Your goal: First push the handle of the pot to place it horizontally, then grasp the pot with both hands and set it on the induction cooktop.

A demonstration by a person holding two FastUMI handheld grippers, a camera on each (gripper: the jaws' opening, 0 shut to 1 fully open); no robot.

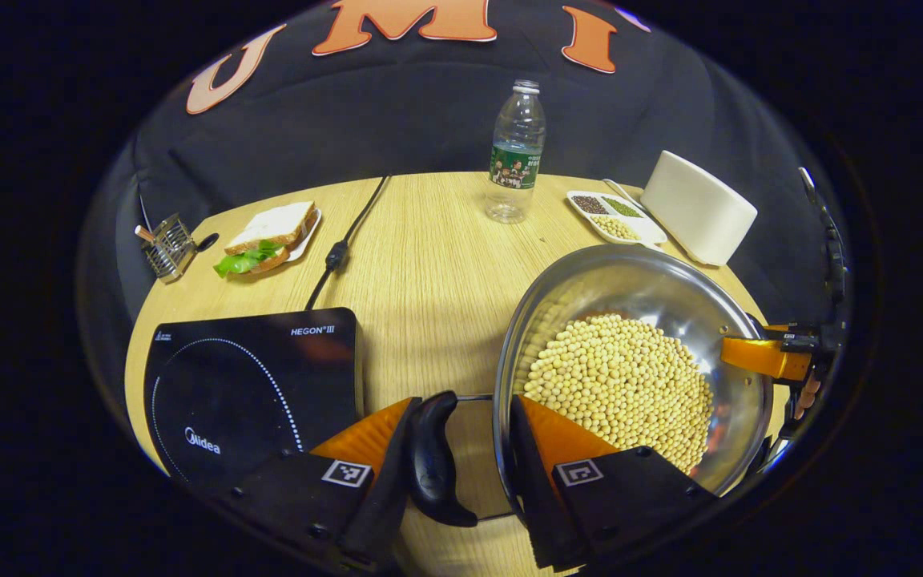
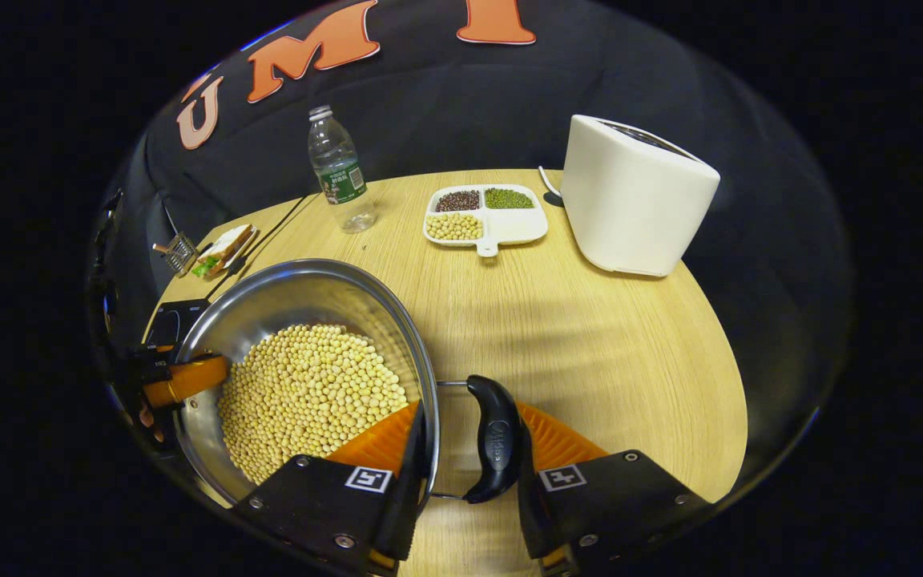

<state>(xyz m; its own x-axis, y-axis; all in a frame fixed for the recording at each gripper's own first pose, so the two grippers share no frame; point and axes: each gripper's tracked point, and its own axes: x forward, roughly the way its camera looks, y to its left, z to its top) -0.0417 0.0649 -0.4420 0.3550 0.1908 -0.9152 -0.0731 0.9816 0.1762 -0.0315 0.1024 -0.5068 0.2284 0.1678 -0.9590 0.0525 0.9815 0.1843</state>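
The steel pot (image 1: 630, 353), heaped with soybeans (image 1: 622, 385), is held at the table's near edge, right of the induction cooktop (image 1: 245, 385). The left gripper (image 1: 461, 465) and right gripper (image 2: 469, 457) each straddle rim and black handle (image 1: 432, 457), seemingly clamped. Uneven lifting could tilt it and spill beans.

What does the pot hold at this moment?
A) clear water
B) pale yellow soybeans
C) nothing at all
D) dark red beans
B: the steel pot is heaped with pale yellow soybeans, seen in both gripper views, while each claw straddles one of its black side handles.
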